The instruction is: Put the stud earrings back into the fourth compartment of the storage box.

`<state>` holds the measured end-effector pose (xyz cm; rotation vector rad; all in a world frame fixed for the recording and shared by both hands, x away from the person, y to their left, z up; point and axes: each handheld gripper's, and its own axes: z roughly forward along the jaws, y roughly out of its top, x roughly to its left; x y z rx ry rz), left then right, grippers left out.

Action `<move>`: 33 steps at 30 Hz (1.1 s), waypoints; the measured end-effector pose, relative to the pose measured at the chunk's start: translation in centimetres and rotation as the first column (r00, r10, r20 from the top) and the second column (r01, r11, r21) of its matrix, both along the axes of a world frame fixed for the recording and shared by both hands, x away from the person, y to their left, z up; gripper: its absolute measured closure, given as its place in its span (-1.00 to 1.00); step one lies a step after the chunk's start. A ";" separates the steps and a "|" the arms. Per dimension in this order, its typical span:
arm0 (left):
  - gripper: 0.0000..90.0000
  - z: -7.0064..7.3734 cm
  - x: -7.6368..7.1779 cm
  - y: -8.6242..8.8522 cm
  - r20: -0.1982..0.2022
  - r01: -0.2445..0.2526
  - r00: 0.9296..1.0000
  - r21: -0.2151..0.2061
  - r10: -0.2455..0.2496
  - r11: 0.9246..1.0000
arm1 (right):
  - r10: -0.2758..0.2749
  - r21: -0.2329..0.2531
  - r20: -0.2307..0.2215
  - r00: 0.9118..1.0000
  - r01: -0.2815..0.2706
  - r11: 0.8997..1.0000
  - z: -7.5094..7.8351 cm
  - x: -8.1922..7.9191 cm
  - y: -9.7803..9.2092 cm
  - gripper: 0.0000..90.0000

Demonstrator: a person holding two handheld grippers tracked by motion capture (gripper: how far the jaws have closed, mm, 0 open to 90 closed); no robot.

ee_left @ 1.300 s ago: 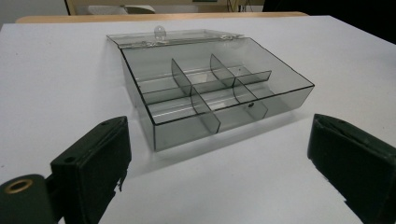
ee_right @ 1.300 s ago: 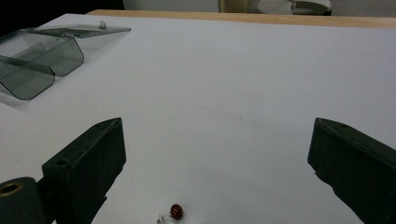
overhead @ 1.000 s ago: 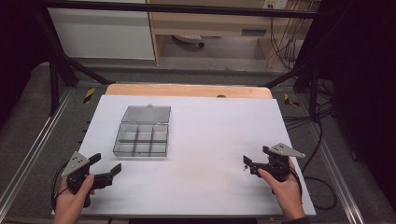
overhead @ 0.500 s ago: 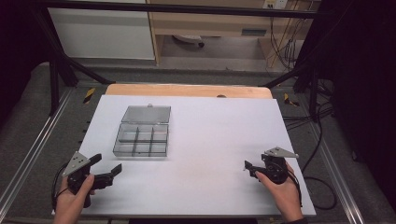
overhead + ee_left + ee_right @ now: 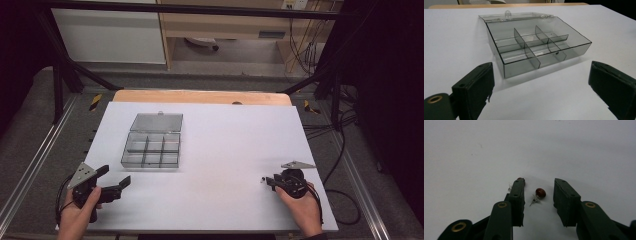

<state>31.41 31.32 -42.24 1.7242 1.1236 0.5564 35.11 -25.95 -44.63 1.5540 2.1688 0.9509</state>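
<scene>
- The right claw (image 5: 539, 192) is low over the white desk (image 5: 225, 140), jaws parted around a small red-brown earring (image 5: 540, 192), not clamping it.
- A second earring (image 5: 519, 179) peeks out beside one jaw.
- The left claw (image 5: 114, 182) is released, aimed at the open compartment box (image 5: 534, 47), well apart from the earrings.

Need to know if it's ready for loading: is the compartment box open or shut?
Open. The compartment box has its lid folded flat back behind it on the table, and its dividers lie uncovered.
</scene>
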 end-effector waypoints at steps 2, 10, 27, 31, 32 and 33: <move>-0.85 0.0 0.0 0.0 -0.001 0.000 1.000 0.002 0.000 1.000 | -0.002 -0.006 0.005 1.000 0.002 1.000 -0.1 0.1 -0.1 0.52; -0.85 -0.1 0.0 0.1 -0.001 -0.004 1.000 0.003 0.004 1.000 | 0.026 -0.095 0.032 0.999 -0.023 0.995 -0.1 0.2 0.6 0.75; -0.84 -0.3 0.1 0.0 -0.020 -0.013 1.000 0.011 0.013 1.000 | 0.060 0.141 0.130 0.990 -0.079 0.987 1.5 0.1 1.1 0.76; -0.84 -0.4 0.1 0.0 -0.023 -0.015 1.000 0.017 0.016 1.000 | 0.103 0.121 0.154 0.983 -0.123 0.985 2.0 0.9 2.3 0.76; -0.84 -0.4 0.1 0.1 -0.025 -0.016 1.000 0.016 0.017 1.000 | 0.118 0.111 0.153 0.981 -0.136 0.984 2.3 1.5 2.9 0.76; -0.84 -0.4 0.0 0.1 -0.027 -0.015 1.000 0.012 0.015 1.000 | 0.122 0.114 0.151 0.981 -0.140 0.984 2.4 1.8 3.2 0.76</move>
